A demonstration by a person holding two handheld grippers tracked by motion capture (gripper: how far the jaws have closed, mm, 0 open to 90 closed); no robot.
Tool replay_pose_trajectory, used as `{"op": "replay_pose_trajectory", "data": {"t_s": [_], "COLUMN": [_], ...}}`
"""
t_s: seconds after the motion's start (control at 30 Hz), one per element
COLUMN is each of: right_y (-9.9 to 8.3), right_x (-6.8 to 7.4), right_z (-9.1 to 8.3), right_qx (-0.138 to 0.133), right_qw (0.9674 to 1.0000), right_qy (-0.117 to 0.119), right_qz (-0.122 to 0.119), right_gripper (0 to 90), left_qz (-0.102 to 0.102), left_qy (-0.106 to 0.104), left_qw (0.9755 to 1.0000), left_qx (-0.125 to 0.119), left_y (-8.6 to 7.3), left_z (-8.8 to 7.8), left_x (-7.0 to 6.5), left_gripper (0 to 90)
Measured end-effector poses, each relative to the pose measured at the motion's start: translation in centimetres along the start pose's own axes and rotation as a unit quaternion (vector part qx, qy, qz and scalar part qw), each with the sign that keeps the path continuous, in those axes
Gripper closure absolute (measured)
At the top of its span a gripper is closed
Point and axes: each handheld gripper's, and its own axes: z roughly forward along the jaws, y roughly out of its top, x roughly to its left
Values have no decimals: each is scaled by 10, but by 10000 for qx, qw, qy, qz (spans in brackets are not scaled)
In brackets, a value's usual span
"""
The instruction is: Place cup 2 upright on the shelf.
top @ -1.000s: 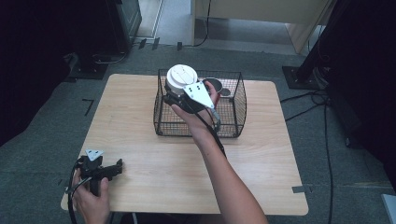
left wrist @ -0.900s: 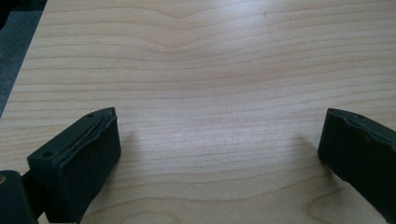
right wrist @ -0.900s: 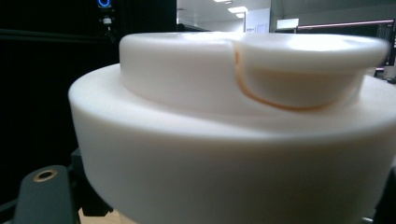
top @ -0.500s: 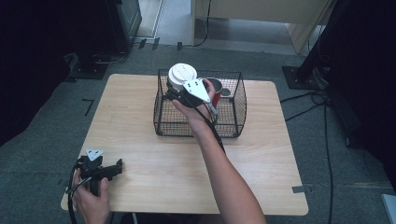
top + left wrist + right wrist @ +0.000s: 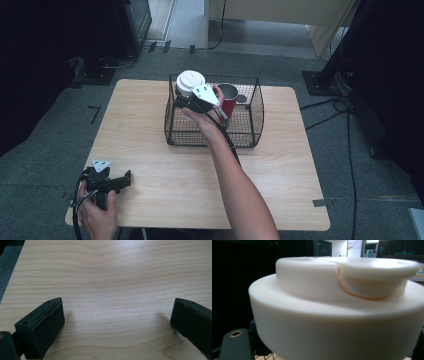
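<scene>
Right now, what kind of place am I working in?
Probably a lab or recording workspace, not a home: one bare wooden table on grey carpet, black equipment stands around it with cables across the floor, and a wire basket set out as a prop.

The left gripper is hanging low over the tabletop, looking along its own two black jaws. They are standing wide apart, one rising at the lower left and the other at the right edge, with nothing between them but bare wood. The pale surface is showing wavy grain running across the picture, and soft shadows are lying just beside each jaw. The left jaw's pad is showing a thin seam along its upper edge. At the far left, a strip of grey floor is peeking past the tabletop's edge.
</scene>
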Motion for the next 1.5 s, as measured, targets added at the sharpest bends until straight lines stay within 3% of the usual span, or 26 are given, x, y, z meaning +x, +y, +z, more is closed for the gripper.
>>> {"op": "replay_pose_trajectory", "data": {"t_s": [0.07,0.33,0.53,0.9,1.07,1.33,1.5], "right_y": [-4,-13,-23,-38,-37,-36,-34], "right_x": [-2,-12,-13,-16,-18,-21,-20], "right_z": [5,20,27,33,33,27,23], "right_qx": [88,299,491,999,1049,1090,1100], "right_qw": [9999,9992,9986,9949,9944,9938,9929], "right_qy": [-27,-139,-149,94,142,213,424], "right_qz": [-41,244,118,-80,8,-90,-184], "right_gripper": [160,159,159,158,157,133,34], "left_qz": [3,-2,-1,-2,-5,-6,-6], "left_qy": [1,1,6,6,6,6,5], "left_qw": [10000,10000,10000,10000,10000,10000,10000], "left_qx": [4,0,6,3,0,0,0], "left_y": [0,0,0,0,0,0,0], "left_z": [0,0,0,0,0,0,0], "left_x": [0,0,0,0,0,0,0], "left_gripper": [0,0,0,0,0,0,0]}}
